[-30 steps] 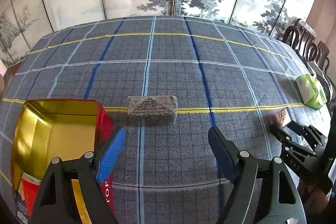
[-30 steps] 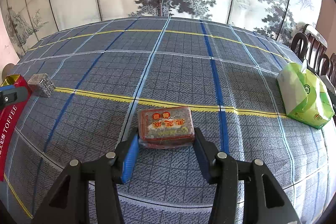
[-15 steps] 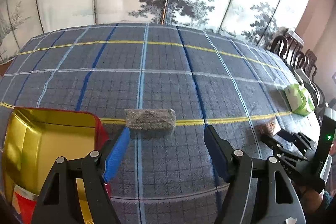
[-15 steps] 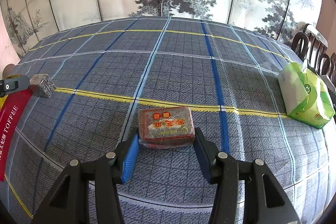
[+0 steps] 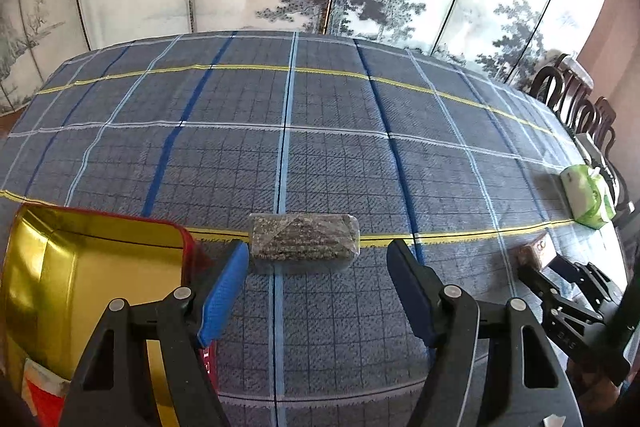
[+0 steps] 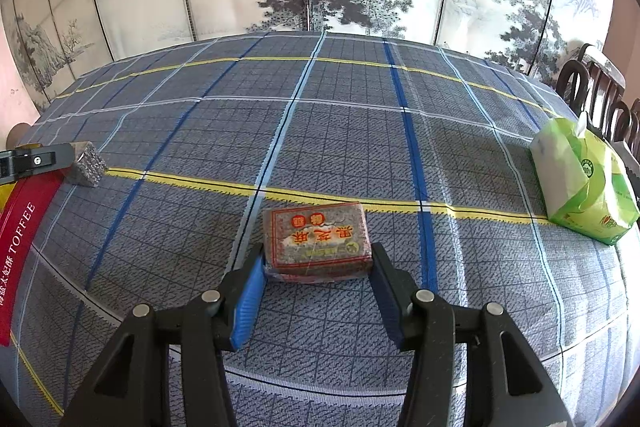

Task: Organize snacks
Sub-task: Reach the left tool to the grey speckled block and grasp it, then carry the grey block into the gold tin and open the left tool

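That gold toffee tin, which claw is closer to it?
Left. The left claw sits right beside the toffee tin, its near finger overlapping the tin's rim; the right claw is far across the tablecloth.

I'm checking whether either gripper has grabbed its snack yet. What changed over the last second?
The left gripper has edged up to the grey speckled snack bar, and its jaws have just been closing; the bar sits at the fingertips, not yet pinched. The right gripper has kept its place, jaws flanking the red-labelled snack block. The bar, block, toffee tin and green tissue pack have not moved.
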Motion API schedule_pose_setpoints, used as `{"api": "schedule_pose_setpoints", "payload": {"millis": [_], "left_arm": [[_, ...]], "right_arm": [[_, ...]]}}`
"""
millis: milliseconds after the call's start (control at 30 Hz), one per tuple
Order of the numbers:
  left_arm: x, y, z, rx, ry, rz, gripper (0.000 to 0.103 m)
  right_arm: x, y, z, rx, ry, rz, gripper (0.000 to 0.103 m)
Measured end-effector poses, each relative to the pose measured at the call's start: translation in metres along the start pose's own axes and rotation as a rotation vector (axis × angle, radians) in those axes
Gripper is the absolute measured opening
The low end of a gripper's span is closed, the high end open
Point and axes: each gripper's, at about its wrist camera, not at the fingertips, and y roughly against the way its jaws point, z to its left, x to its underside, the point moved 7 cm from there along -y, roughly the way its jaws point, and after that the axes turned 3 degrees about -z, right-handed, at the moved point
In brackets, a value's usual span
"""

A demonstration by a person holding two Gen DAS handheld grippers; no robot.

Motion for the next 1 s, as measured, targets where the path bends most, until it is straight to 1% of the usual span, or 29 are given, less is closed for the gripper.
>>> {"api": "schedule_pose_setpoints", "payload": {"millis": [133,333,400,467,500,700,1000], "left_arm": [[-0.001,-0.006,-0.002,-0.032,-0.018,0.014,0.067],[-0.001,-0.016,-0.001,-0.057,-0.019,0.039,0.067],[-0.002,-0.018,-0.002,-0.067,-0.024,0.045,0.063],[-0.002,-0.019,-0.001,-0.077,-0.031,0.050,0.055],[-0.002,-0.020,0.000,-0.072,-0.027,0.053,0.054],[-0.001,-0.020,0.000,-0.084,-0.046,0.050,0.054],[0.005,-0.011,-0.012,-0.080,-0.075,0.050,0.054]], "right_arm": [[0.000,0.000,0.001,0.000,0.000,0.000,0.053],[0.000,0.000,0.001,0.000,-0.001,0.000,0.053],[0.000,0.000,0.001,0.000,-0.001,0.000,0.053],[0.000,0.000,0.000,-0.001,-0.001,0.000,0.053],[0.000,0.000,0.000,-0.001,-0.001,0.000,0.053],[0.000,0.000,0.000,-0.001,-0.001,0.000,0.053],[0.000,0.000,0.000,-0.001,-0.001,0.000,0.053]]}}
